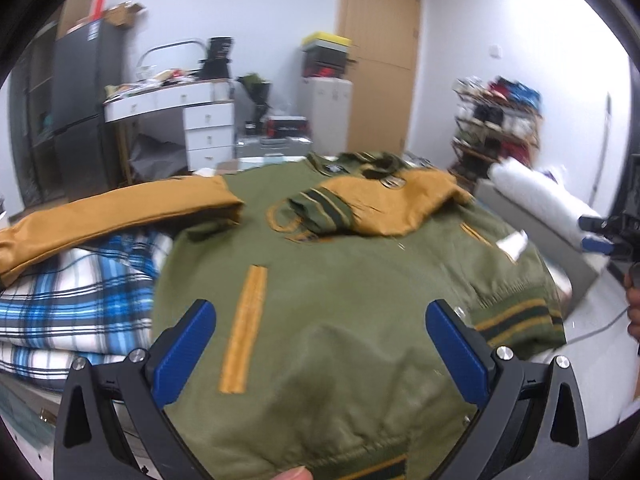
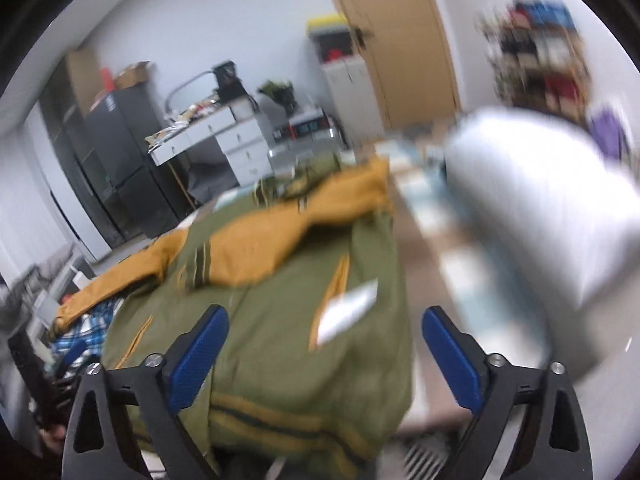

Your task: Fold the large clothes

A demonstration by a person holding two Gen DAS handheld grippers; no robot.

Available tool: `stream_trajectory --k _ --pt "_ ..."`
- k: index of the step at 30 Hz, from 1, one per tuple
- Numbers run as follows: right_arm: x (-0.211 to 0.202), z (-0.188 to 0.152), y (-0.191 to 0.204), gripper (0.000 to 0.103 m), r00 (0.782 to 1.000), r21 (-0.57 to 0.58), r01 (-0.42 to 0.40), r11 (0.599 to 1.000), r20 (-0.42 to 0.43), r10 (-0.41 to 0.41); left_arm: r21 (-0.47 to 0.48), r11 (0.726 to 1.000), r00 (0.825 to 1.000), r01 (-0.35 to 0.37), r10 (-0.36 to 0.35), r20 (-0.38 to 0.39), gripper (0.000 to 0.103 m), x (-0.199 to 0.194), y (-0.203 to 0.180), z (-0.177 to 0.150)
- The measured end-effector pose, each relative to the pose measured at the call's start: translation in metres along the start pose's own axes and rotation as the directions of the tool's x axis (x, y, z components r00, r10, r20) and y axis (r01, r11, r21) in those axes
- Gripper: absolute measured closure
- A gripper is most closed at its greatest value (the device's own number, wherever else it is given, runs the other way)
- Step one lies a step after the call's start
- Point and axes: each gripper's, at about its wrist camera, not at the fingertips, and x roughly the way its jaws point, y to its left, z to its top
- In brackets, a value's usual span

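The left gripper [image 1: 320,344] hangs over the near hem of the green bomber jacket [image 1: 340,320], jaws spread wide with nothing between them; the right gripper [image 2: 324,354] stands just as wide at the jacket's right edge, its jaws empty, the view blurred. The jacket lies face up across the bed, partly over a blue plaid quilt [image 1: 80,292] at the left edge; the right mustard sleeve [image 1: 400,204] is already laid across the chest, presumably to narrow the shape for folding; the left sleeve [image 1: 120,216] stretches out over the quilt, not yet folded, so it is probably next.
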Motion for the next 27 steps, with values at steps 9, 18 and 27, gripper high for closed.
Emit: stream_trajectory --k 9,18,27 --pt "0.028 -0.041 -0.031 0.033 0.989 0.139 0.134 0.981 -0.08 -0.124 -0.006 1.0 0.999 0.019 -0.019 -0.031 0.001 -0.001 -0.009 -0.009" --pt "0.011 -0.057 -0.038 0.103 0.999 0.124 0.003 0.992 -0.039 0.002 -0.045 0.998 0.996 0.038 -0.041 -0.076 0.001 0.006 -0.015 -0.019" --pt "-0.015 -0.061 -0.025 0.046 0.997 0.059 -0.045 0.997 -0.061 0.049 -0.007 0.998 0.995 0.061 -0.062 -0.08 0.001 0.009 -0.027 -0.02"
